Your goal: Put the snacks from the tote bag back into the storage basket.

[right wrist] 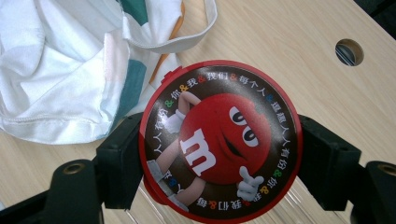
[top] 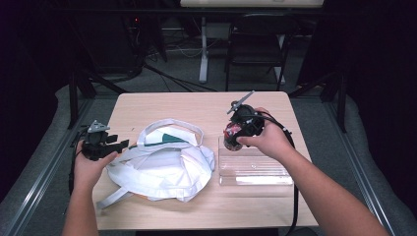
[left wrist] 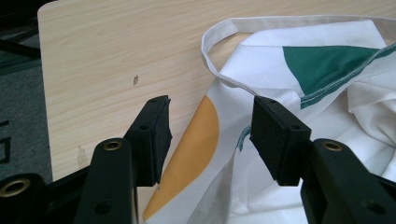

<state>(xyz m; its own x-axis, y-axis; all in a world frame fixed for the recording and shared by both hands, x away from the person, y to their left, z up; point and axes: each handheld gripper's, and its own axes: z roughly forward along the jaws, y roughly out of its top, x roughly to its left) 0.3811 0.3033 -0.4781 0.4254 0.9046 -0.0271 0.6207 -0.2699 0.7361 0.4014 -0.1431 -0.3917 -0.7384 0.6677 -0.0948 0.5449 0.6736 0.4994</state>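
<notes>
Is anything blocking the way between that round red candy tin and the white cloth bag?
Nothing visible does. The right gripper holds the red tin over the edge of the clear tray, and bare table lies between it and the white bag.

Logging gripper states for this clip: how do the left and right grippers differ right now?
The left gripper stands open with nothing clamped, white tote bag cloth lying beyond its jaws; the right gripper is shut on a round red candy tin. The left gripper is at the table's left edge, the right above a clear tray. Both have black jaws.
</notes>
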